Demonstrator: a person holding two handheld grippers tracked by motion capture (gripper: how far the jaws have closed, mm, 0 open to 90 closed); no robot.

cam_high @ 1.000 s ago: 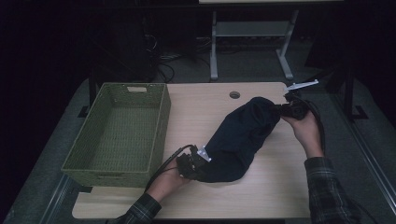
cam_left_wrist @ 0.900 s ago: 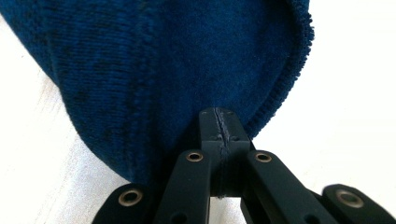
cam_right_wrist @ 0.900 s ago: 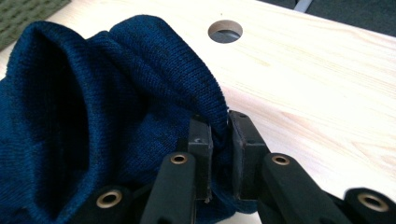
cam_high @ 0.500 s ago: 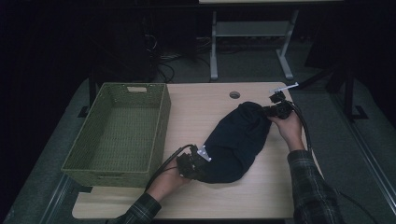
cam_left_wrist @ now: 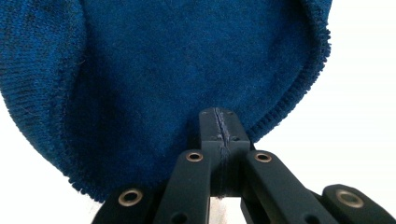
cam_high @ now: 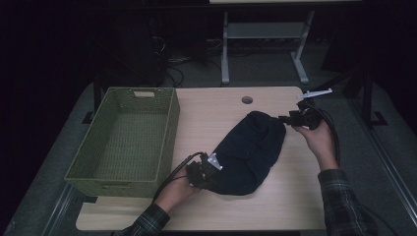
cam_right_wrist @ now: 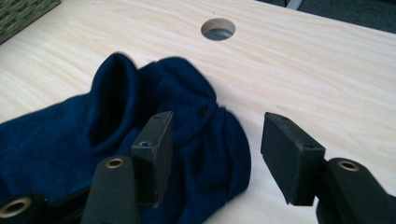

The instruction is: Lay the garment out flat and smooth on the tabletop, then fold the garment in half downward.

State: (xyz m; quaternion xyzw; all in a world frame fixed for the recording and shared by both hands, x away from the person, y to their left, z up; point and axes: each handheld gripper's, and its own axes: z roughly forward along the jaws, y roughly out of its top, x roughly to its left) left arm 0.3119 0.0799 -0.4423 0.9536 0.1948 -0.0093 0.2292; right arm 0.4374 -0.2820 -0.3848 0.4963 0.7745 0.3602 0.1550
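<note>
The dark blue knitted garment (cam_high: 248,155) lies bunched on the tabletop (cam_high: 216,110) beside the green basket (cam_high: 125,140), the left gripper (cam_high: 204,173) clamped on its near hem to anchor it (probably for folding), while the right gripper (cam_high: 290,119), jaws just opening and apart, has nothing between them.

Green woven basket (cam_high: 125,140) left on wooden table (cam_high: 211,110).

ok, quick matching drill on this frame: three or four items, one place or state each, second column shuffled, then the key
Column one:
1. left gripper
2. right gripper
3. green basket
4. dark blue knit garment

Column two:
A. lying on the table in the middle
B. jaws apart, pressing nothing, just been opening
C. on the table's left side, nothing in it
D. jaws closed on the garment's edge

Pairs: 1-D, 2-B, 3-C, 4-A
</note>
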